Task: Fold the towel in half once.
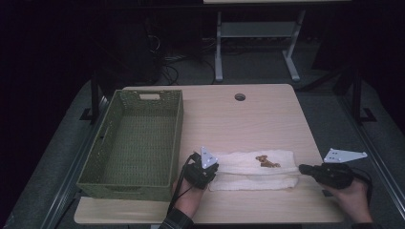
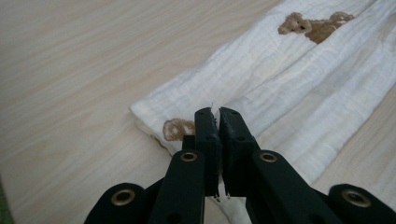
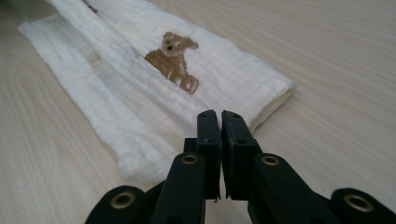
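Note:
A white folded cloth (image 1: 253,177) with a brown bear print (image 1: 267,162) lies across the near part of the wooden table (image 1: 258,119). At the cloth's left end, my left gripper (image 1: 216,168) is shut. In the left gripper view its jaws (image 2: 217,112) pinch a sliver of the cloth (image 2: 303,79) along a fold. My right gripper (image 1: 302,168) meets the cloth's right end. In the right gripper view it (image 3: 218,114) is shut where the fold edge of the cloth (image 3: 116,93) runs in, just below the bear (image 3: 173,56).
A green woven basket (image 1: 176,138) stands on the table's left half, its long side close to my left gripper. A round cable hole (image 1: 239,97) sits near the far edge. Bare wood lies behind the cloth. The table's right edge is just beyond my right hand (image 1: 356,198).

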`<control>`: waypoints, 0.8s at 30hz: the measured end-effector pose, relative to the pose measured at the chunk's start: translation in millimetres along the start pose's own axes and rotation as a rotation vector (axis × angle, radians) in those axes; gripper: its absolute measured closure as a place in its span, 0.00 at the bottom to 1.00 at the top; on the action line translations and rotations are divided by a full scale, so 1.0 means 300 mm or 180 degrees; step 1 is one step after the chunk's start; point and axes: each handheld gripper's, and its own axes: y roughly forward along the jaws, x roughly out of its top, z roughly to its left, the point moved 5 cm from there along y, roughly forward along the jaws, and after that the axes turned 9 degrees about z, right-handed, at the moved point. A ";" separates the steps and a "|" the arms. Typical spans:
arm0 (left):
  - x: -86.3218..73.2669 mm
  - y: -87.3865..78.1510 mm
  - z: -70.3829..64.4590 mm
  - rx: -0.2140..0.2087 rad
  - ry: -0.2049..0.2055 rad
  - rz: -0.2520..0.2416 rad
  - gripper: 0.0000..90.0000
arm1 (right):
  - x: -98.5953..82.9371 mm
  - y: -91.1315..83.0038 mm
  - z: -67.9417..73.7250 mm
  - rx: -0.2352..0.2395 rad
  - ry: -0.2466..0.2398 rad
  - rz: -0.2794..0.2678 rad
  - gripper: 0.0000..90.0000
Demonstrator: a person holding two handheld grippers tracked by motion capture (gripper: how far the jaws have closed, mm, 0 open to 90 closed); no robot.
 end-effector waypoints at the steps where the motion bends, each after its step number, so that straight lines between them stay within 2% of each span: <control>1: -0.005 -0.002 -0.001 -0.0014 -0.0005 0.0003 0.96 | -0.006 0.002 0.004 0.0016 0.0009 0.0017 0.96; 9: -0.045 0.013 -0.014 -0.0116 -0.0049 0.0104 0.95 | -0.047 0.001 0.029 0.0097 0.0043 0.0081 0.95; 12: -0.044 0.006 -0.012 -0.0156 -0.0071 0.0055 0.89 | -0.055 -0.005 0.040 0.0127 0.0037 0.0077 0.89; 15: -0.030 -0.012 -0.010 -0.0192 -0.0055 -0.0039 0.82 | -0.041 -0.024 0.041 0.0141 0.0031 -0.0030 0.84; 17: -0.023 -0.016 -0.012 -0.0193 -0.0011 -0.0108 0.80 | -0.028 -0.036 0.043 0.0127 0.0024 -0.0099 0.86; 19: -0.015 -0.008 -0.013 -0.0234 0.0031 -0.0109 0.80 | -0.020 -0.035 0.041 0.0103 0.0006 -0.0118 0.89; 21: -0.009 0.007 -0.008 -0.0286 0.0049 -0.0078 0.81 | -0.015 -0.019 0.035 0.0125 0.0007 -0.0093 0.93; 24: -0.014 0.022 -0.005 -0.0419 -0.0005 -0.0035 0.82 | -0.015 0.009 0.037 0.0189 -0.0010 0.0000 0.96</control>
